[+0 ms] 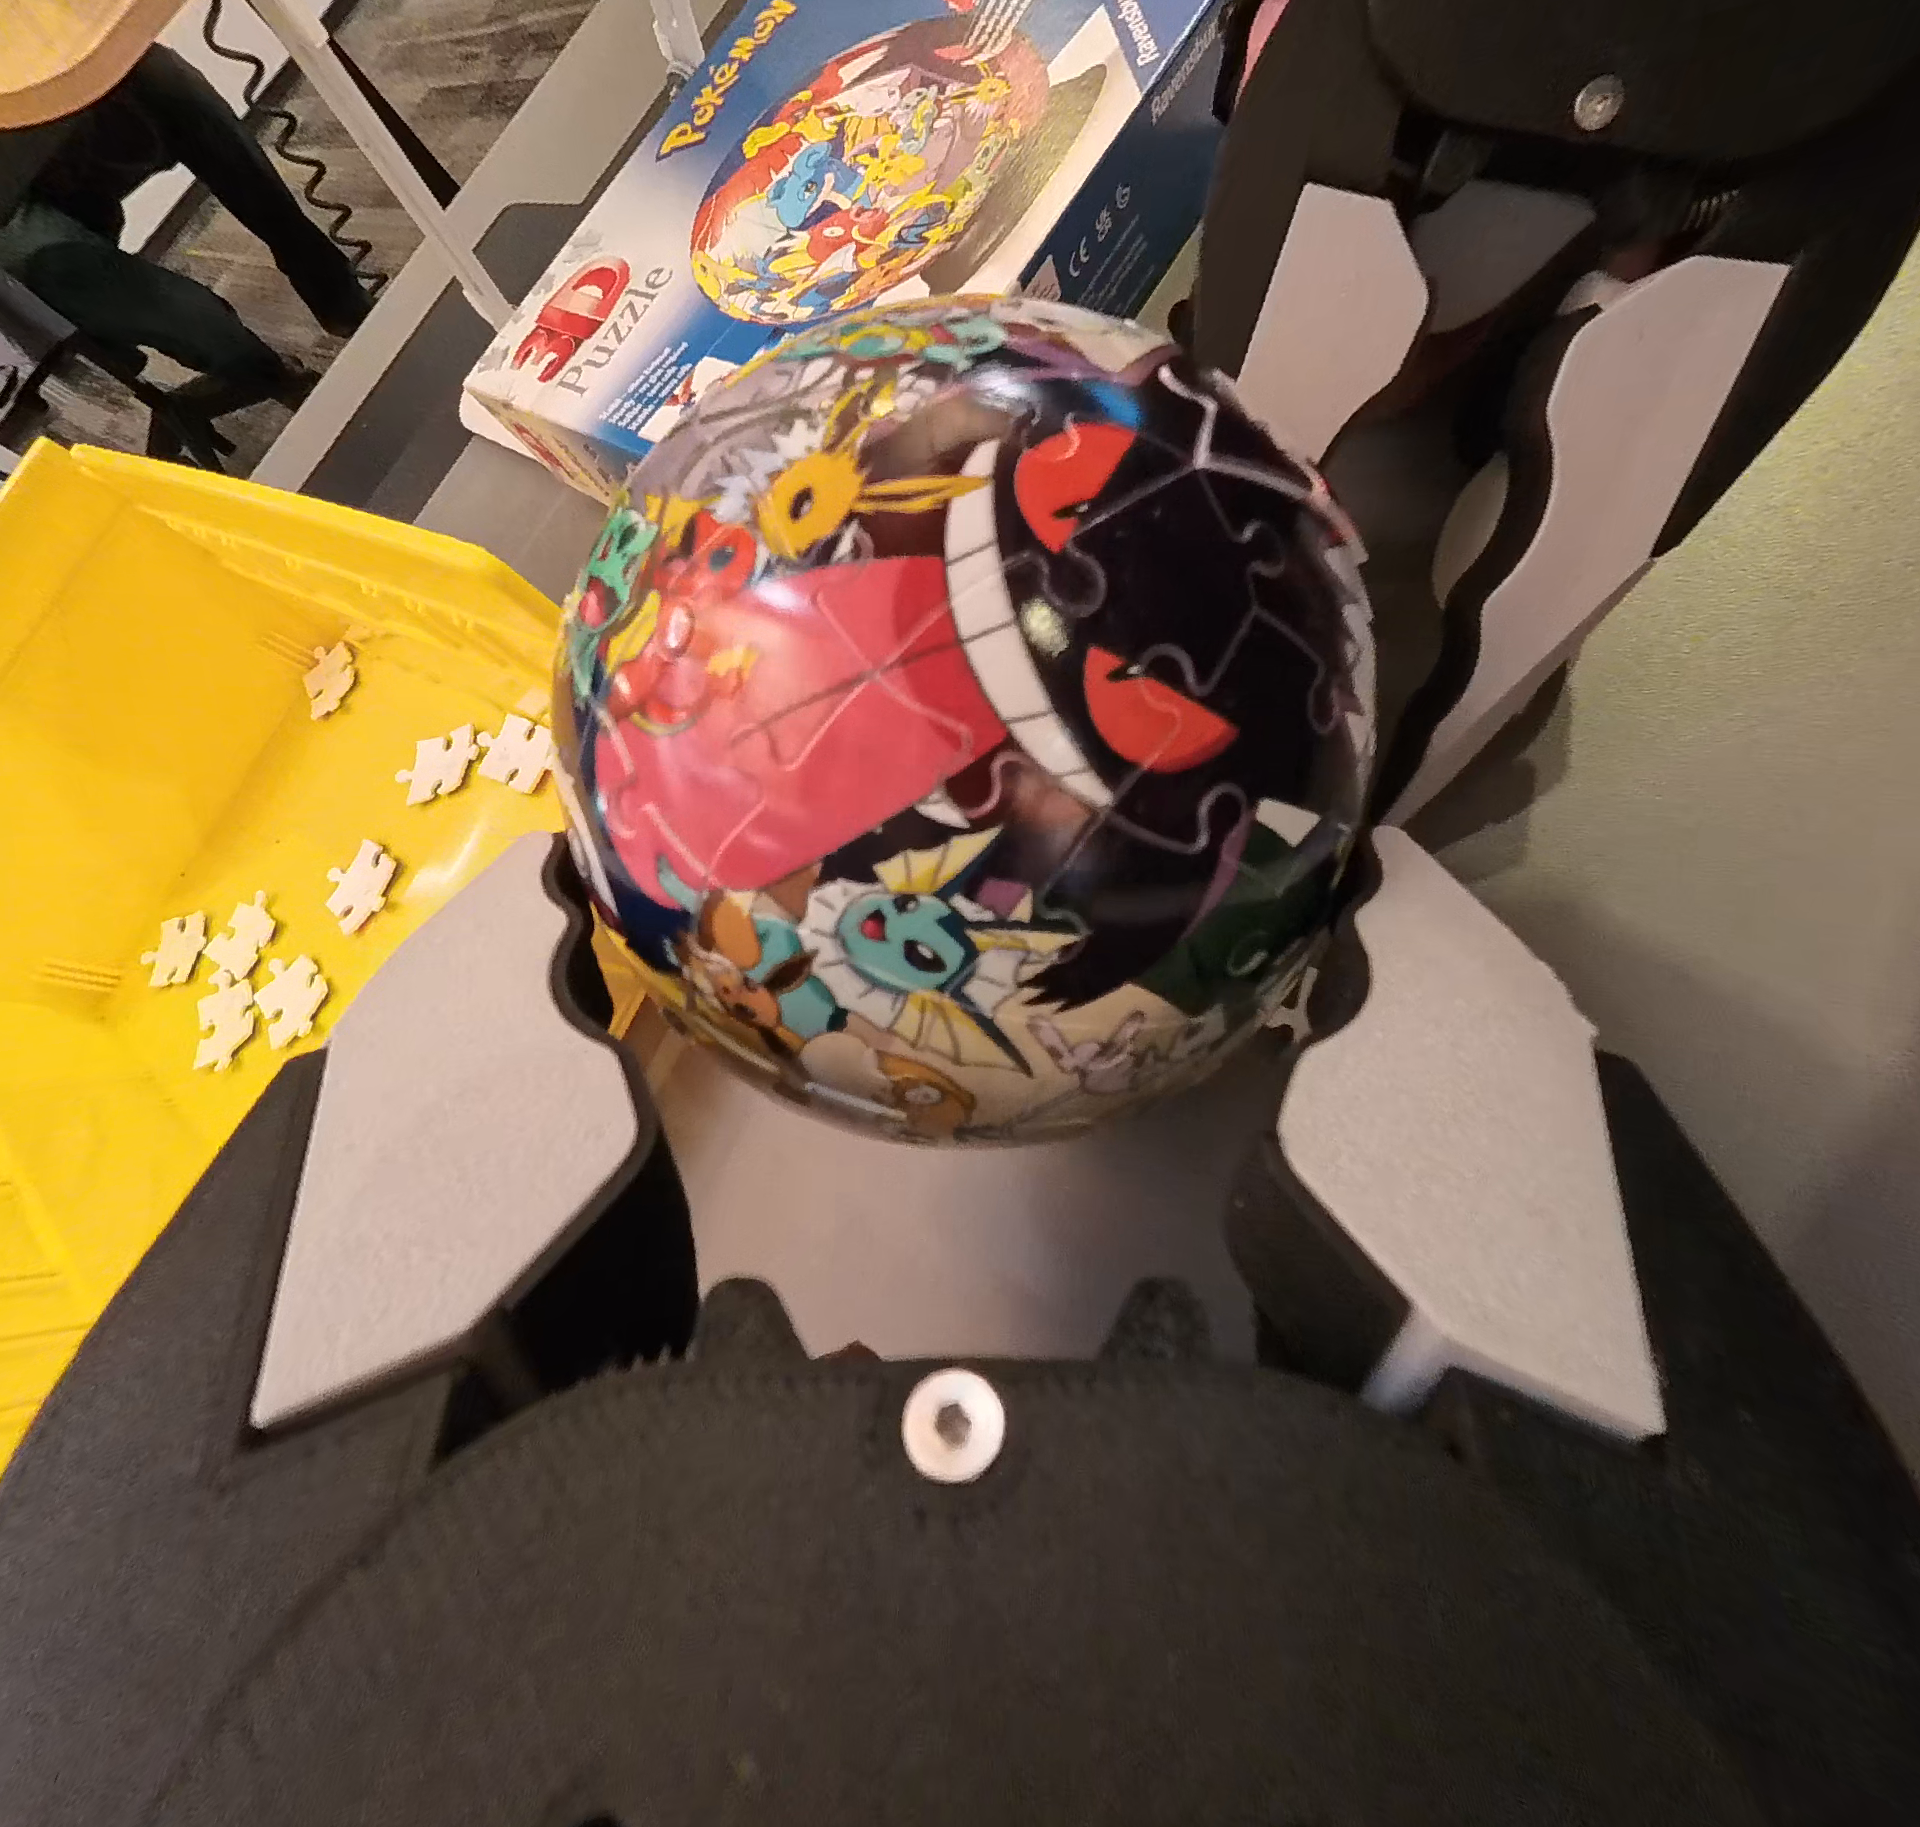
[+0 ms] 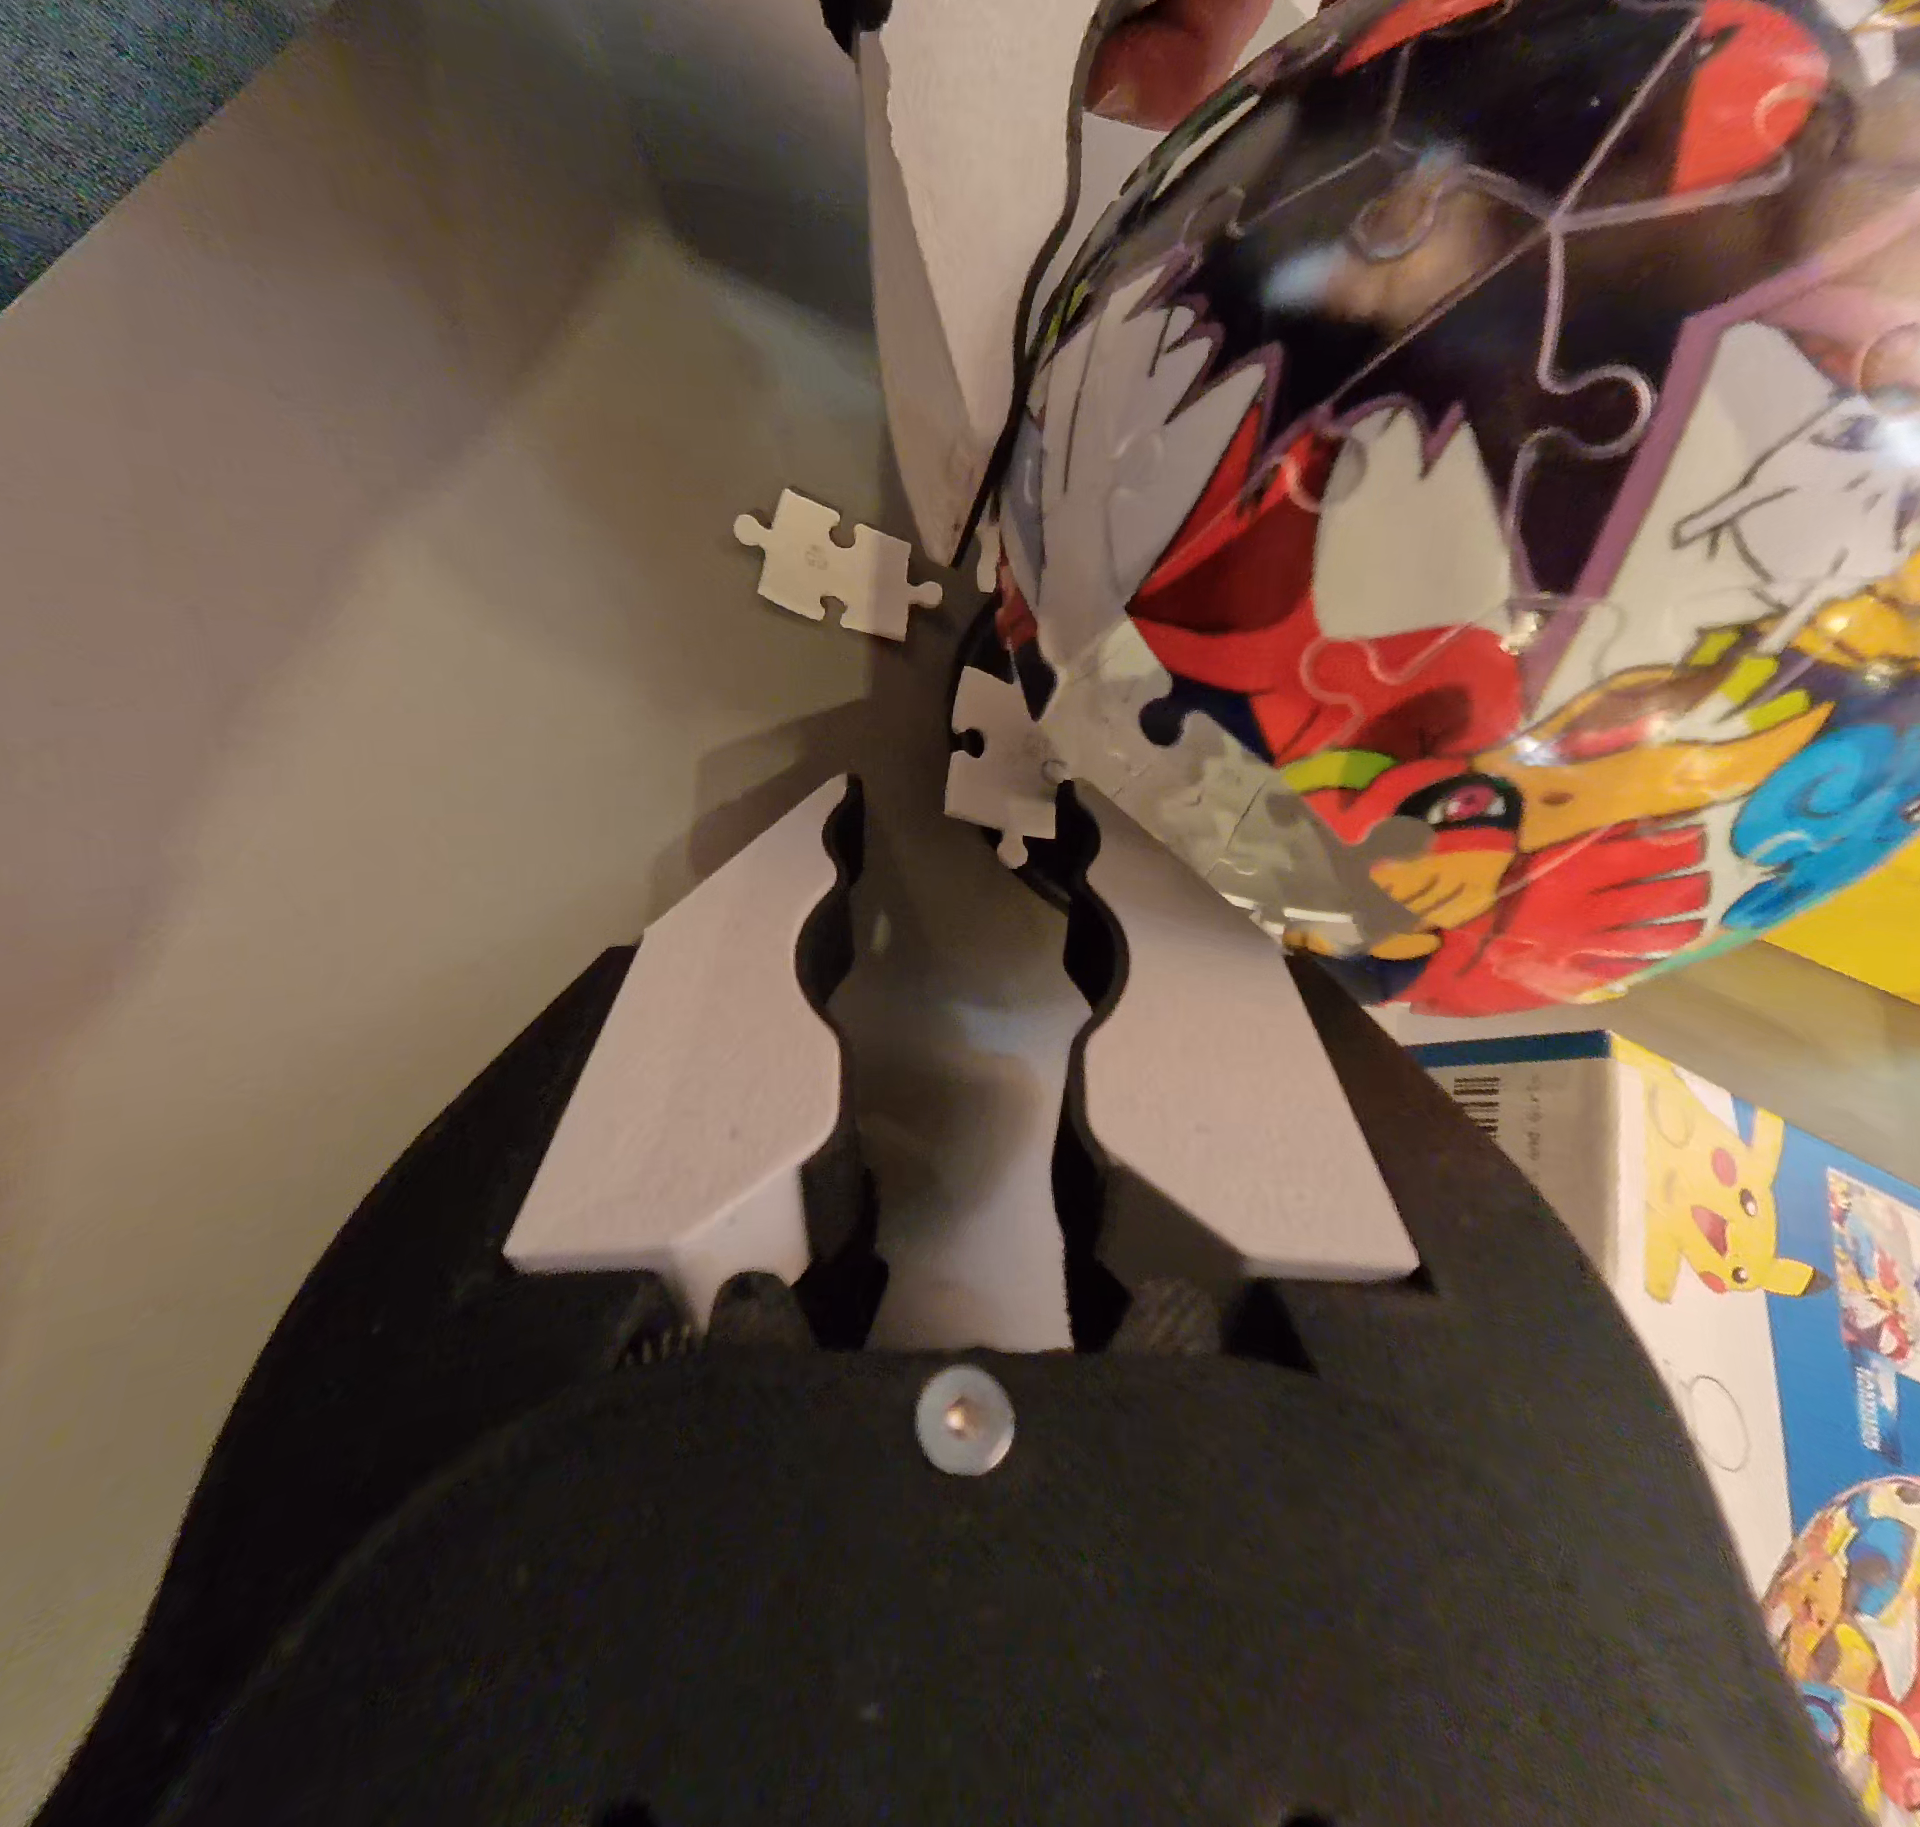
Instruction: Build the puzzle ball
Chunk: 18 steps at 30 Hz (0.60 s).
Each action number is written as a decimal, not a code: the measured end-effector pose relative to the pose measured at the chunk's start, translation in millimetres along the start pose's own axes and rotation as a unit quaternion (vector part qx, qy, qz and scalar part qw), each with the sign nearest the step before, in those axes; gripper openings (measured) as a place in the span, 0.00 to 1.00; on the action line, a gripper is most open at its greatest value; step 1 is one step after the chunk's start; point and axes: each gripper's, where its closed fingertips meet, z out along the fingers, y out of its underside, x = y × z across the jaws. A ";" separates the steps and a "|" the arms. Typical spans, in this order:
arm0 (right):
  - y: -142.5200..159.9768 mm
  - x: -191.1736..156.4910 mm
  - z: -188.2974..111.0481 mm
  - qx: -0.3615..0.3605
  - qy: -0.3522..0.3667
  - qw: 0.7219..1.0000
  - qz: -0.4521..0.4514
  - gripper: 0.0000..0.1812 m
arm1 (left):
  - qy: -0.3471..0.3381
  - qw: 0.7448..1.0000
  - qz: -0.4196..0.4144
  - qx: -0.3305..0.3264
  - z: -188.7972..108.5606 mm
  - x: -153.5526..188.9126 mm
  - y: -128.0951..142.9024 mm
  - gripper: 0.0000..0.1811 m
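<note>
The glossy, cartoon-printed plastic puzzle ball (image 1: 961,728) sits clamped between the white, black-edged fingers of the left gripper (image 1: 961,904), one finger against each flank, lifted above the pale grey tabletop (image 1: 1766,842). The right gripper (image 2: 961,821) hovers at the ball's far side, at about two o'clock in the left wrist view. Its jaws stand narrowly apart, and a small white jigsaw piece (image 2: 997,759), blank side showing, lies just past its tips against the ball's edge. Whether the tips actually pinch that piece I cannot tell.

A second white piece (image 2: 831,577) lies on the table at ten o'clock from those tips. More loose white pieces (image 1: 249,977) are scattered in the yellow plastic bin (image 1: 156,634) at nine o'clock from the ball, and the blue cardboard puzzle box (image 1: 883,167) lies beyond at twelve.

The ball looks nearly complete (only the near faces show). The main risk is pressing the piece in at an angle: the shell could flex, neighbouring tabs could pop loose, or the smooth ball could slip out of the left fingers. A weak pinch could also drop the piece.
</note>
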 end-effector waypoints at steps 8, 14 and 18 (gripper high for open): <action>2.3 -1.0 -4.0 -0.003 0.000 1.000 -0.006 0.22 | 0.002 1.000 0.000 0.000 0.6 -1.0 0.0 0.72; 4.0 -1.8 -3.1 -0.004 -0.008 1.000 0.013 0.20 | 0.001 1.000 0.001 -0.002 0.7 -0.9 0.0 0.72; 4.1 -0.8 -2.4 -0.007 -0.005 1.000 0.016 0.21 | 0.002 1.000 0.000 -0.001 1.0 -0.8 -0.8 0.73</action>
